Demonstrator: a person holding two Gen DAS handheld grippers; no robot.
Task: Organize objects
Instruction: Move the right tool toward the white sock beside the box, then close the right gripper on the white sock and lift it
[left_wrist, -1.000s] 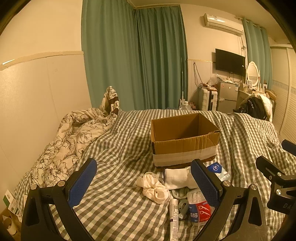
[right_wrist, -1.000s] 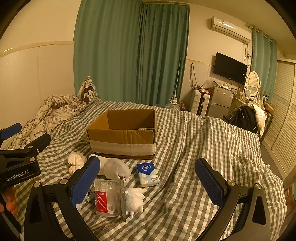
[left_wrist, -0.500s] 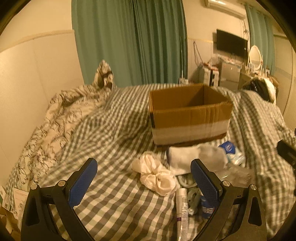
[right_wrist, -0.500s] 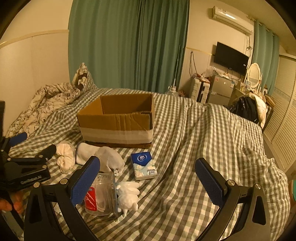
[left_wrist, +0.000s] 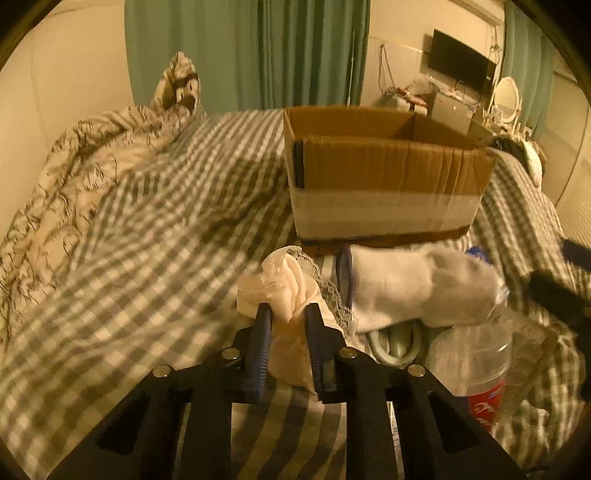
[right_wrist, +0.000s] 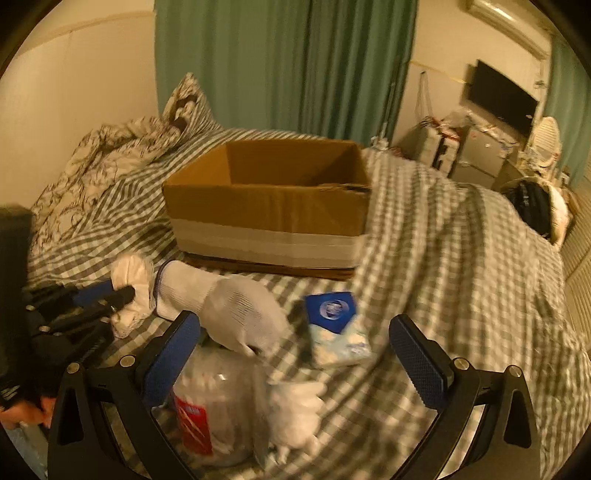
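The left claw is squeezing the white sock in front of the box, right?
Not the sock. In the left wrist view the left claw is shut on the cream scrunched cloth, in front of the cardboard box. The white sock lies beside it, ungripped.

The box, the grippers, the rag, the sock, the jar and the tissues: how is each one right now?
Box: open, upright.
Left gripper: shut on the rag.
Right gripper: open, holding nothing.
Sock: lying flat.
Jar: lying on the bed.
Tissues: lying flat.
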